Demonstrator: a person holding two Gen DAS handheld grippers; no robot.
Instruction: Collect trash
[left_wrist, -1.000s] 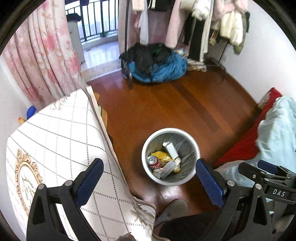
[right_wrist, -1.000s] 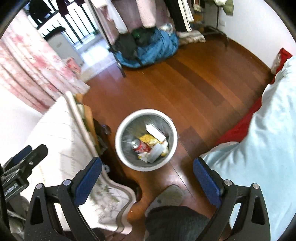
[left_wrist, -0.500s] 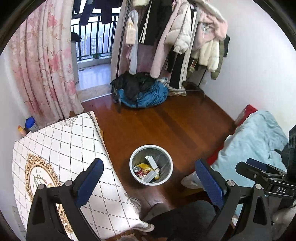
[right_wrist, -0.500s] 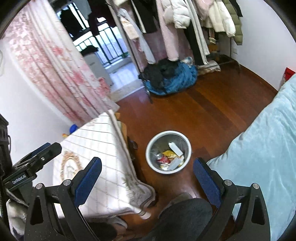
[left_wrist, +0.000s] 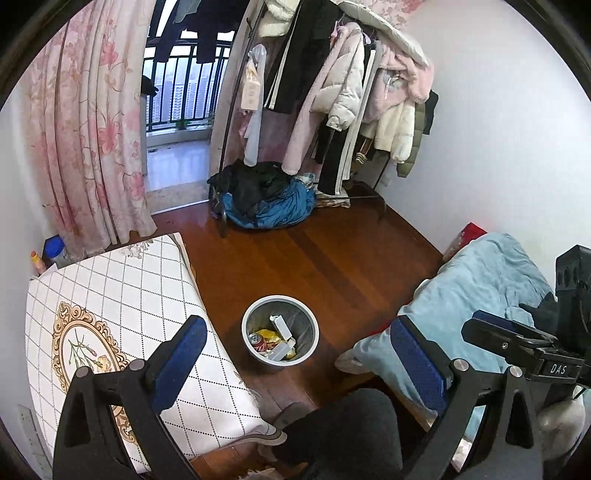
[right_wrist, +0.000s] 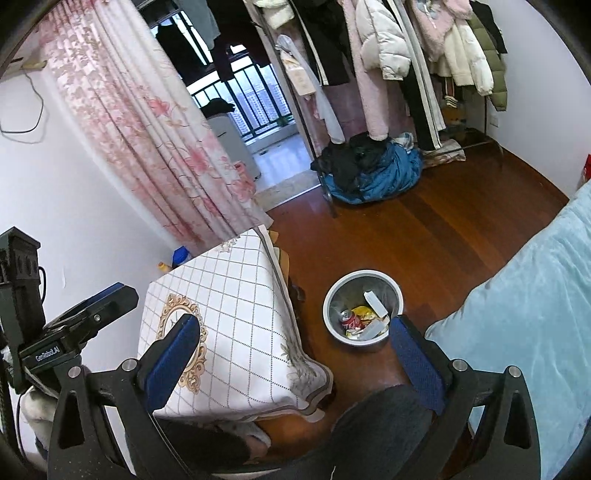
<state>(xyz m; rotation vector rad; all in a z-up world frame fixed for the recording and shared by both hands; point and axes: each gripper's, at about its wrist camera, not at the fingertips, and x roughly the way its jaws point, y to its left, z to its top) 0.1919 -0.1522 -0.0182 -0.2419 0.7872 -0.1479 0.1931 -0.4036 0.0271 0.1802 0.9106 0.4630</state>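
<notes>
Height has come into both views within the last second: the round grey waste bin, which filled the middle of the frame, now sits small on the floor at about 6 o'clock of the left view's centre, so both tools have been lifted well clear of it. To my judgement that means the drop is done and collecting is near its end.

At 9 o'clock, the worktop under its white diamond-checked cloth shows no loose trash. The left hand-held gripper hangs spread wide and empty above the bin. Inside the bin lie a red drink can, a yellow wrapper and a white box.

At 3 o'clock, the pale blue bed cover closes in; the right hand-held gripper is likewise spread with nothing between its pads. Open brown wooden floor runs toward 12 o'clock; worktop edge and bed leave only a narrow lane around the bin.
</notes>
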